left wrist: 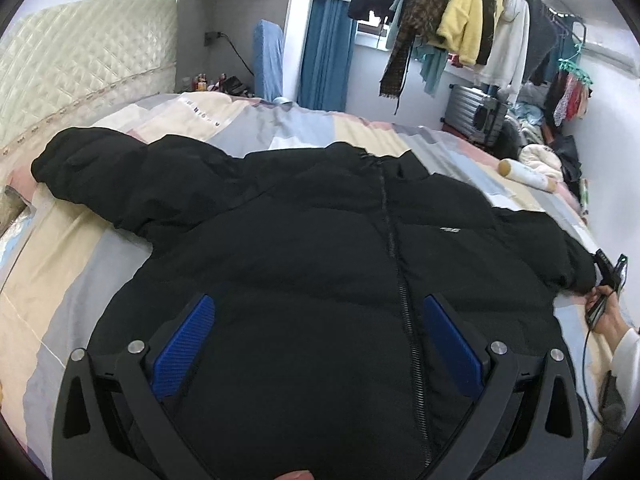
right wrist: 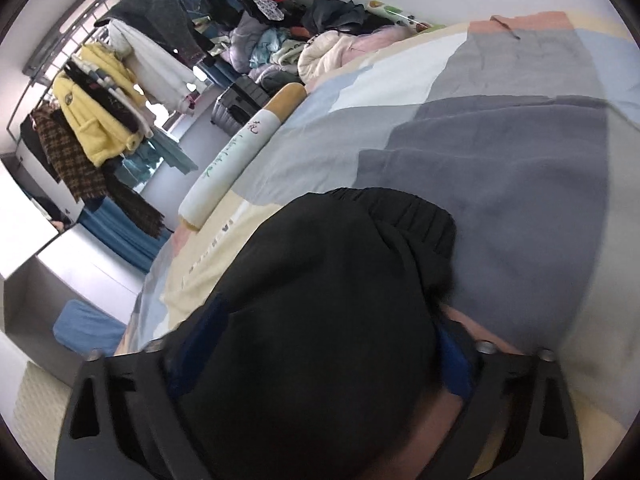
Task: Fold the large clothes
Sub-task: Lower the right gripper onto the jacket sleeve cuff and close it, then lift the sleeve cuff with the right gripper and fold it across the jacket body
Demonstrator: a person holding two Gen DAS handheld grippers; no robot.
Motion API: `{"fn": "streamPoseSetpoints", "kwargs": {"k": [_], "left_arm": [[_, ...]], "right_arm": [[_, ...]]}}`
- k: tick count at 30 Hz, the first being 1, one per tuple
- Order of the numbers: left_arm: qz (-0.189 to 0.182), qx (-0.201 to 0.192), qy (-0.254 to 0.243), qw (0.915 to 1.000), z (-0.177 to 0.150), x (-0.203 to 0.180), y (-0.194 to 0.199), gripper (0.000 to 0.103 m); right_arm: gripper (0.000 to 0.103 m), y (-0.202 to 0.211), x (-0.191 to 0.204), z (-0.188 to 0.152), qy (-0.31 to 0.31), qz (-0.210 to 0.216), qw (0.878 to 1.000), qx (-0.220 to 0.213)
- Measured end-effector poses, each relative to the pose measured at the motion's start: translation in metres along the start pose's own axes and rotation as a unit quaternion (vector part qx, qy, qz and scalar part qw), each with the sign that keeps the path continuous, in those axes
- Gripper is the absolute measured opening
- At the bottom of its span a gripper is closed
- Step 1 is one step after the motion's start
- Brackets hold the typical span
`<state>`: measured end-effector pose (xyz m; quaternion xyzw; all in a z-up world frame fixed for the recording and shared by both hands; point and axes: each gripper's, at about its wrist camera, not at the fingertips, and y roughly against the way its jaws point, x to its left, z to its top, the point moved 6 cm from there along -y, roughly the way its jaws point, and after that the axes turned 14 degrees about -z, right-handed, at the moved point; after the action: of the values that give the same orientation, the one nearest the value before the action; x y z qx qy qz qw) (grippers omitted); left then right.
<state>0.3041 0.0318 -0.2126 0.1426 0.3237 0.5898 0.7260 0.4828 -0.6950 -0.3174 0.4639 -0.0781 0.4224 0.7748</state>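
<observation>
Black padding fills both of my views: a puffy black zip-front jacket (left wrist: pixel 312 240) lies front-up and spread across the bed, on a patchwork bedcover of grey, cream, pale blue and pink panels (left wrist: pixel 80 272). Its zip runs up the middle, and a small white logo sits on the chest. One sleeve stretches away toward the quilted cream headboard (left wrist: pixel 80 60); the other reaches toward the bed's edge.

My left gripper (left wrist: pixel 316 316) hangs over the jacket's lower front with its blue ribbed pads (left wrist: pixel 184 344) set wide apart. Nothing is caught between them; I only see the fabric beyond.

My right gripper (right wrist: pixel 320 340) is at the end of that far sleeve. The sleeve (right wrist: pixel 320 320), with its ribbed cuff (right wrist: pixel 412 212) pointing ahead, bulges up between my fingers and covers most of the blue pads. The picture is blurred there, so I cannot tell whether the pads press on the cloth or merely straddle it.

From the left wrist view, a hand (left wrist: pixel 604 312) in a white sleeve shows at that sleeve end.

A long white bolster with yellowish ends (right wrist: pixel 240 140) lies along the bed's far side.
</observation>
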Motion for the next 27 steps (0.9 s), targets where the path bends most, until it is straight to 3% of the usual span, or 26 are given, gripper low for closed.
{"fn": "streamPoseSetpoints", "kwargs": {"k": [2,5,7,17,27], "left_arm": [[0.005,0.008,-0.001,1.0000,-0.002,0.001,-0.007,0.103],[0.011,0.014,-0.004,0.9998,-0.005,0.002,-0.011,0.103],[0.018,0.018,-0.008,0.9997,-0.009,0.002,-0.011,0.103],[0.022,0.001,-0.036,0.9991,-0.008,-0.002,0.012,0.103],[0.018,-0.018,-0.042,0.9988,0.002,0.005,0.043,0.103]], "right_arm": [[0.046,-0.004,0.000,0.002,-0.006,0.010,1.000,0.007],[0.019,0.000,0.007,0.004,0.023,0.002,1.000,0.005],[0.010,0.012,0.015,0.008,0.054,-0.011,0.998,-0.014],[0.002,0.095,0.024,0.061,0.071,-0.052,0.993,-0.082],[0.001,0.197,0.104,0.088,0.095,-0.012,0.987,-0.130]]}}
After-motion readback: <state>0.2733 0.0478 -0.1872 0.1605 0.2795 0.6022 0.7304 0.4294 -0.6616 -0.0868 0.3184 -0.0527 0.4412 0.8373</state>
